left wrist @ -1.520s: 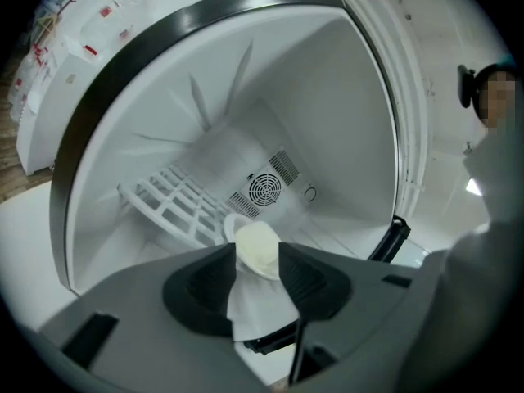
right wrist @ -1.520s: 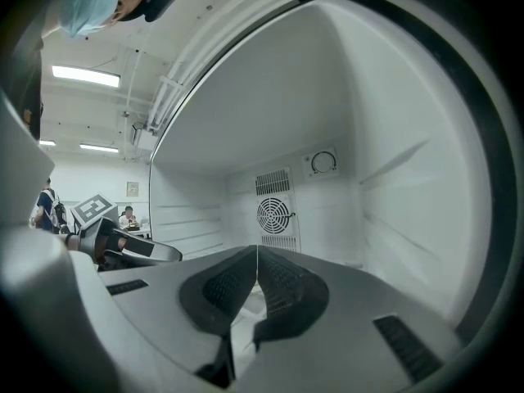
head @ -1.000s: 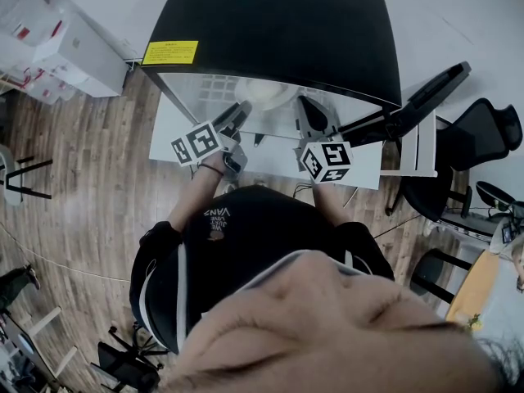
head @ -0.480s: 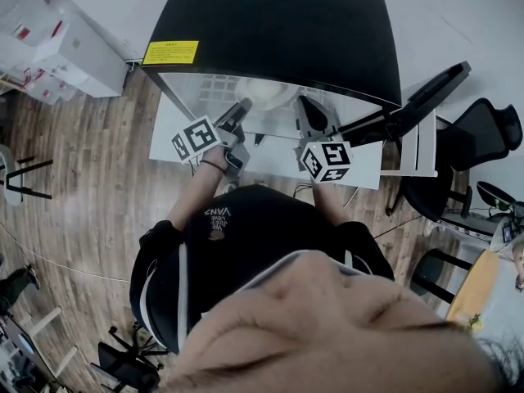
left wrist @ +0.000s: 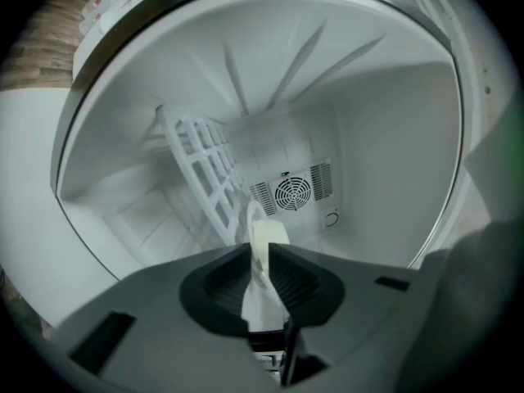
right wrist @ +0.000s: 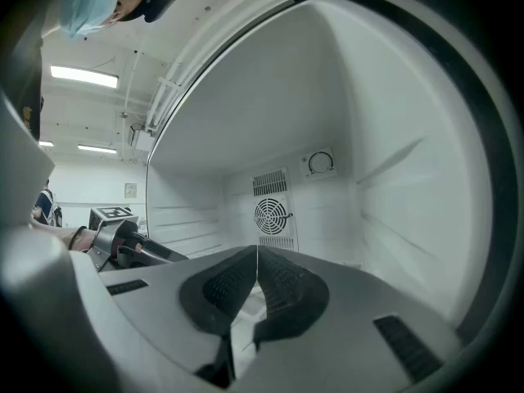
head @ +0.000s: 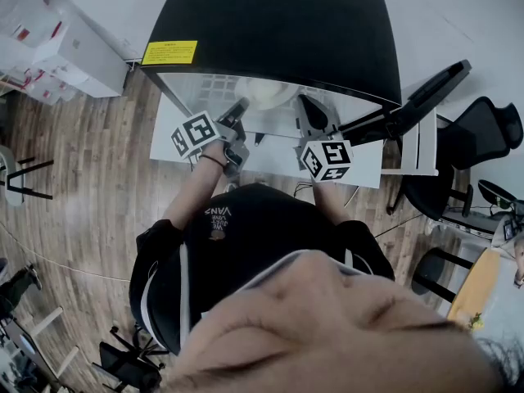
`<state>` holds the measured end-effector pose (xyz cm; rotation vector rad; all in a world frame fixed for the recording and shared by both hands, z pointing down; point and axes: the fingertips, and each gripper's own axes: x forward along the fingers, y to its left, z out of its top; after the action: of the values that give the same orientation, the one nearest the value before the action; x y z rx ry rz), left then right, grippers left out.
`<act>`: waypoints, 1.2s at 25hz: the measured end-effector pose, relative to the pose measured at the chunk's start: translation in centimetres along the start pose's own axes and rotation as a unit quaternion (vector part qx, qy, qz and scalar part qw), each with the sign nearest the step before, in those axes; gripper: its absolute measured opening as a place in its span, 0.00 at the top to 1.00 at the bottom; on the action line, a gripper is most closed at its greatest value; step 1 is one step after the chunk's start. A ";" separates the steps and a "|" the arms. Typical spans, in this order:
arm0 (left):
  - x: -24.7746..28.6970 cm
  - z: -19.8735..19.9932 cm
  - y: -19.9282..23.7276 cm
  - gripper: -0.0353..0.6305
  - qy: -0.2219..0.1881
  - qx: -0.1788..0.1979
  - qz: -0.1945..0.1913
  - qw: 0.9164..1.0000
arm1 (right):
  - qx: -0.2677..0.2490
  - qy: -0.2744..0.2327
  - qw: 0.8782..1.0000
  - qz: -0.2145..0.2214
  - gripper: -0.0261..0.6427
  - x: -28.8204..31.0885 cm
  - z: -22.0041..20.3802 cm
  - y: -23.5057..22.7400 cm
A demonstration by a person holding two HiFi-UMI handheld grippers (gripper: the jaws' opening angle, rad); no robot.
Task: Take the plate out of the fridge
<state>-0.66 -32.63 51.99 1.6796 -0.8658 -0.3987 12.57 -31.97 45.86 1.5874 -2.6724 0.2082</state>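
My left gripper [left wrist: 264, 250] has just been closing its jaws and now pinches the rim of the white plate [left wrist: 256, 218]. The plate is inside the fridge [left wrist: 393, 137], in front of the wire shelf [left wrist: 205, 170]. My right gripper [right wrist: 256, 256] hangs closed and empty beside it. I only have the plate by its edge, so if I pull fast it could pivot, slip or knock the fridge's front lip.

The fridge [head: 270, 31] stands before the person, its door [head: 422, 92] swung open to the right, with a chair [head: 483, 133] beyond it. Inside, the plate [left wrist: 266, 232] lies right of the wire rack [left wrist: 205, 166], in front of the rear-wall fan [left wrist: 293, 193]. The left gripper [left wrist: 260, 246] reaches in at the left; its jaws, which have just been closing, press on the plate rim between them. The right gripper [right wrist: 257, 256] sits inside to its right
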 end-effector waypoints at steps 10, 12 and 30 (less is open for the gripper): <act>0.0 0.0 0.5 0.88 0.004 -0.032 0.007 0.999 | 0.002 0.002 1.000 0.001 0.94 0.1 -0.1 0.0; 0.0 0.0 0.5 0.88 0.005 -0.033 0.007 0.999 | 0.002 0.002 1.000 0.001 0.94 0.2 -0.2 0.1; -0.9 -0.1 0.3 0.90 0.002 -0.055 -0.010 0.998 | 0.004 0.006 1.000 -0.006 0.94 0.2 -0.4 0.1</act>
<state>-1.29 -31.99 52.18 1.5893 -0.8102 -0.4487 12.39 -32.10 46.24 1.6002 -2.6552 0.2288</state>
